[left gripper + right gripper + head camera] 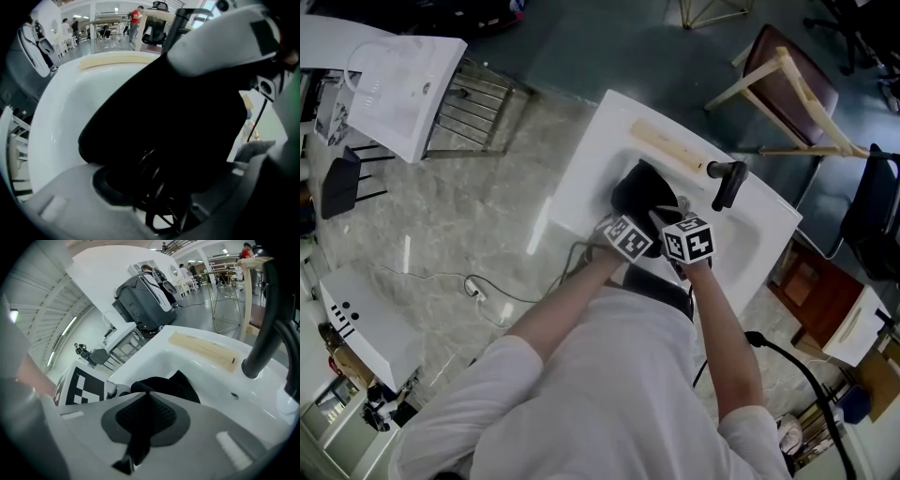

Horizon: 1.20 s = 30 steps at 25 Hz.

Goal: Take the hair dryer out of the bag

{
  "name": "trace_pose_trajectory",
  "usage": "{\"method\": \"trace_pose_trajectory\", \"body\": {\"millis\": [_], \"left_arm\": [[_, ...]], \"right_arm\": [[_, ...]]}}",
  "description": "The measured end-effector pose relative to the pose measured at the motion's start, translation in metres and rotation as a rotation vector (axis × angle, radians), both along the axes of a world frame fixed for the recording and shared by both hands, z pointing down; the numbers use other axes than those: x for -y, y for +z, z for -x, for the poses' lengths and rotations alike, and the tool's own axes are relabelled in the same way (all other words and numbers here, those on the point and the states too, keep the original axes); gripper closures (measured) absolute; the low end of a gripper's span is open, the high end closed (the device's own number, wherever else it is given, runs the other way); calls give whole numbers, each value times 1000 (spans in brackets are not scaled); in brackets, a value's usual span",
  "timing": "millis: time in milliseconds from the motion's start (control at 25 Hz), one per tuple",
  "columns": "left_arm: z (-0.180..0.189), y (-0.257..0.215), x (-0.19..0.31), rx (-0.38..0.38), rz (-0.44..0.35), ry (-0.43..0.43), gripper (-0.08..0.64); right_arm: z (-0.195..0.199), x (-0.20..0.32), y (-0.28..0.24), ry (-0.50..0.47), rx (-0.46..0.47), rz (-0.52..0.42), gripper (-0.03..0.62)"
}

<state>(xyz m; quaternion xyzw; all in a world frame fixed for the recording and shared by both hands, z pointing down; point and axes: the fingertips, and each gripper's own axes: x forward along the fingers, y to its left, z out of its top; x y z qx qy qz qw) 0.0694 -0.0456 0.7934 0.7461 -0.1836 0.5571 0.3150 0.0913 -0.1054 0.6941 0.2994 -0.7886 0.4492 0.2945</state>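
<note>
In the head view, a black bag (642,192) is seen lying in a white basin (581,178), with the left gripper (630,234) and right gripper (682,234) brought close upon it. In the left gripper view, the jaws are spread wide at the bag's dark mouth with nothing pinched. A coiled cord (157,197) is shown there, and the hair dryer itself is hidden, presumably inside. In the right gripper view, a fold of the limp cloth is clamped tight. The dryer is judged rigid, weighty and smooth, so its handle should be taken, not the springy cord.
</note>
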Motion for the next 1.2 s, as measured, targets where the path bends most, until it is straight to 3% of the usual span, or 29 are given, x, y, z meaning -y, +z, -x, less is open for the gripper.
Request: {"method": "trace_pose_trajectory", "body": {"millis": [160,440,800,1040,1200], "left_arm": [[-1,6,0,28,28,31,297],[8,-20,7,-87,66,-82,305],[26,-67,-8,-181,80,-145,305],[42,-86,-14,-220,102,-172,305],[52,-96,-17,-242,114,-172,305]], "right_arm": [[-4,-3,7,14,-6,8,571],[-13,-5,8,42,0,20,522],[-25,-3,5,133,-42,-6,515],[-16,-10,-26,134,99,-19,395],[-35,-9,-45,260,241,-3,366]]}}
